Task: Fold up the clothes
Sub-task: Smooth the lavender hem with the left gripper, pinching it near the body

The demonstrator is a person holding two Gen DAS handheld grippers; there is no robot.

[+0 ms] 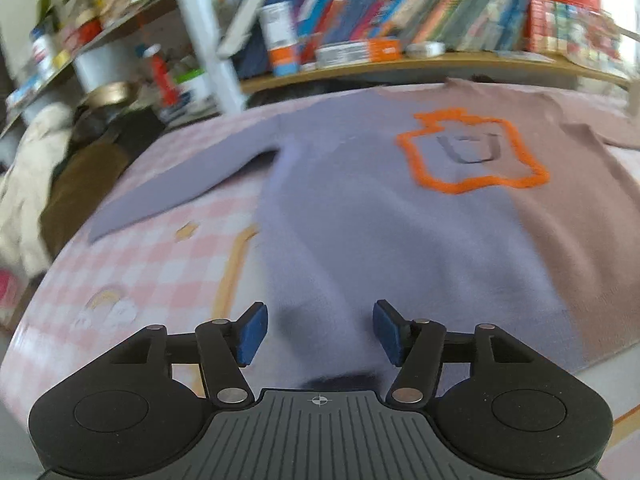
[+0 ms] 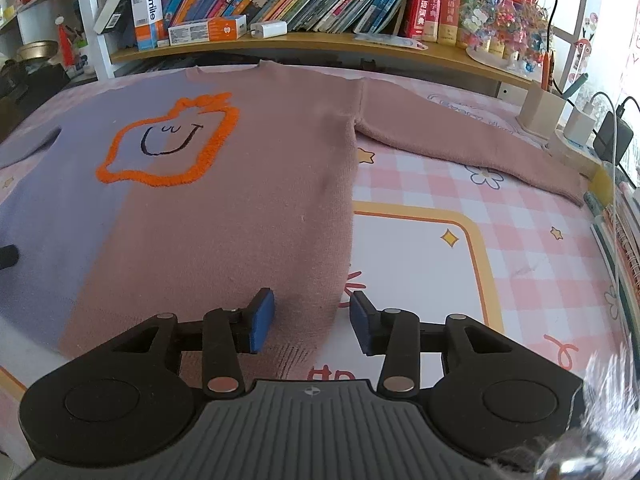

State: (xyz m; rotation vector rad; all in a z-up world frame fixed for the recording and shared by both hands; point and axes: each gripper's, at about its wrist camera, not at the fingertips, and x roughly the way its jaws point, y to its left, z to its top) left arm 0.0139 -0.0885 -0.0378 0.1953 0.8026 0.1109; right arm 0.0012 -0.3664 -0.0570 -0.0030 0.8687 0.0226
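I see the sweater [image 2: 224, 200] lying flat on the checked tabletop [image 2: 500, 248], its hem cut off beneath both claws. My left claw [image 1: 320, 334] gapes empty over blurred lilac knit; my right claw [image 2: 312, 326] stands half-open, empty, astride the pink side edge.

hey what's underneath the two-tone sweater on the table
The sweater lies flat on a pink checked cloth printed with stars, flowers and a yellow-bordered white panel. The panel's border runs under the hem; whatever is printed beneath the sweater is covered.
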